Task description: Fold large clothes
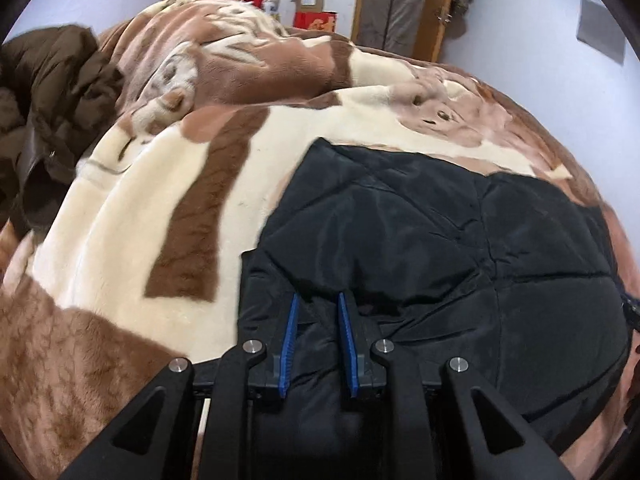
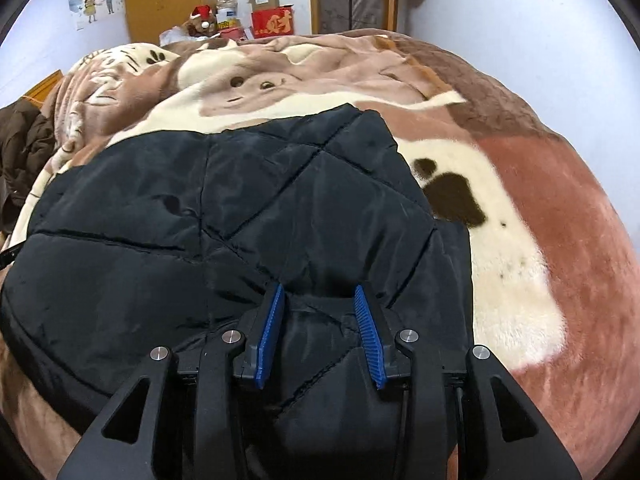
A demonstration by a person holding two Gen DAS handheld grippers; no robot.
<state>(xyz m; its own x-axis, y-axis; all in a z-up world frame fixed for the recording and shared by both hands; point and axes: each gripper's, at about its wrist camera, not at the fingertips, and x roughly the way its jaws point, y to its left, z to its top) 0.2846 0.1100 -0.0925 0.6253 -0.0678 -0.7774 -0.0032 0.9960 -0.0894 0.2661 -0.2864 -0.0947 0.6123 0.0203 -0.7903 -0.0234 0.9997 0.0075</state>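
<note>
A black quilted jacket (image 1: 420,240) lies folded on a bed covered by a brown and cream plush blanket (image 1: 132,216). My left gripper (image 1: 318,296) sits over the jacket's near left corner, its blue pads a little apart, with black fabric between and under them. In the right wrist view the same jacket (image 2: 200,208) fills the middle. My right gripper (image 2: 320,286) is open over the jacket's near right part, its fingers resting on the fabric without pinching it.
A dark brown puffer coat (image 1: 52,100) is heaped at the bed's left side. The blanket (image 2: 520,200) spreads to the right of the jacket. Boxes (image 2: 272,16), a stuffed toy and a wooden door stand behind the bed.
</note>
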